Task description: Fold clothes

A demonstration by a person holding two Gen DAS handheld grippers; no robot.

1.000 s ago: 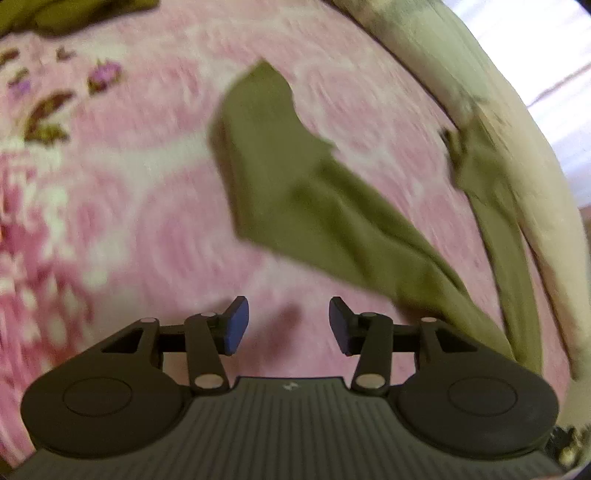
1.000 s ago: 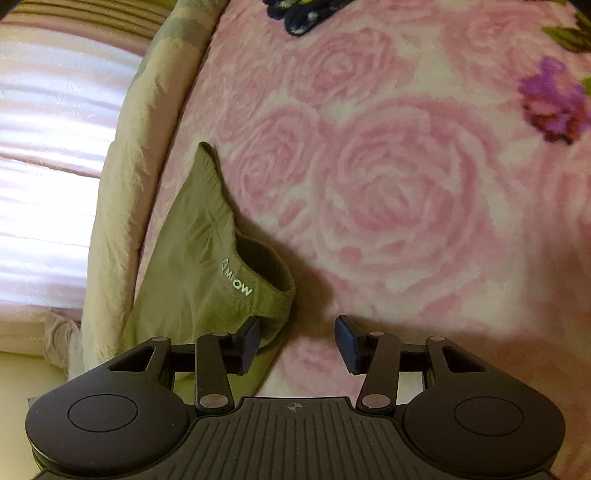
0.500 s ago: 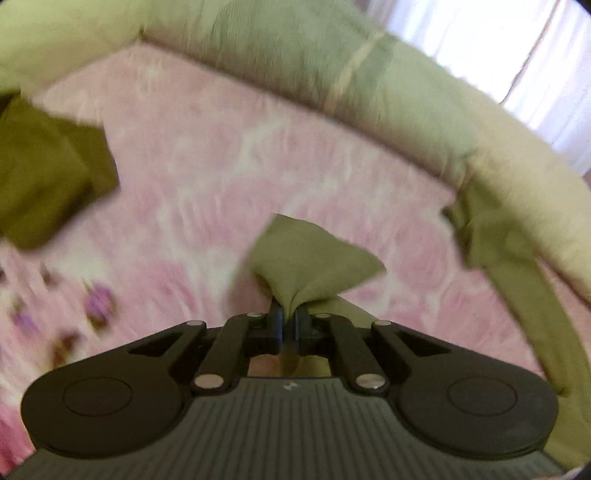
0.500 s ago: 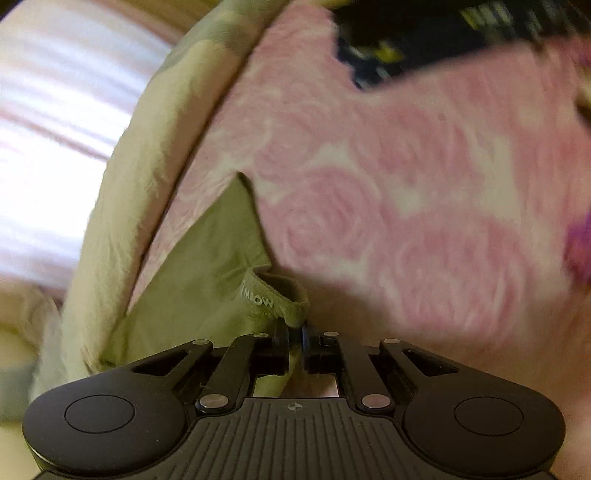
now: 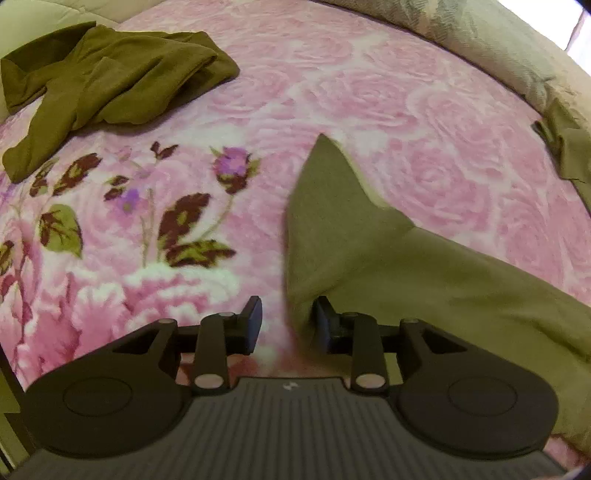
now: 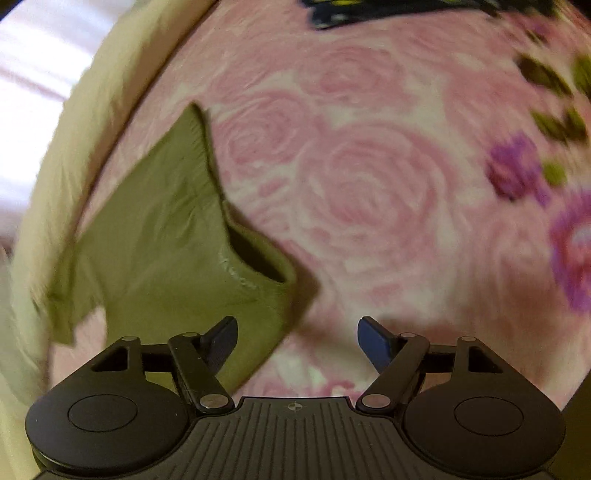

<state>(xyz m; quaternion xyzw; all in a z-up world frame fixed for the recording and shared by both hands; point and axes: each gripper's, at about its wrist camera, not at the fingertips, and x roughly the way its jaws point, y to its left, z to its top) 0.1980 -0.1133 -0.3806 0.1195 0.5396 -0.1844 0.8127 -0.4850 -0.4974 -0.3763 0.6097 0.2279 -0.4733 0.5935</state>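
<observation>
Change since half a second ago: both pairs of my jaws, then clamped on olive cloth, now stand apart; the cloth has dropped back onto the bed.
Task item: thin olive-green knit garment, lying on the pink rose-patterned plush blanket that covers the bed; one pointed corner aims away from me, the body trails off to the right.
Same item, right view: olive garment near the bed's pale edge, its ribbed opening with small white lettering gaping toward me.
Left gripper: released, jaws moderately apart; the right-hand pad sits at the garment's near edge, apparently touching it, nothing pinched.
Right gripper: released, jaws wide; the left-hand pad overlaps the cloth's lower edge in the view, contact not certain; the other pad is over bare blanket.
Reason for placement (judgement): the garment looks laid down to be spread flat ahead of a fold, with both tools let go to re-grip.
Other items: crumpled darker olive garment, well apart at far left; dark printed cloth at the top edge, blurred.
Image quality: right view smeared by motion.
</observation>
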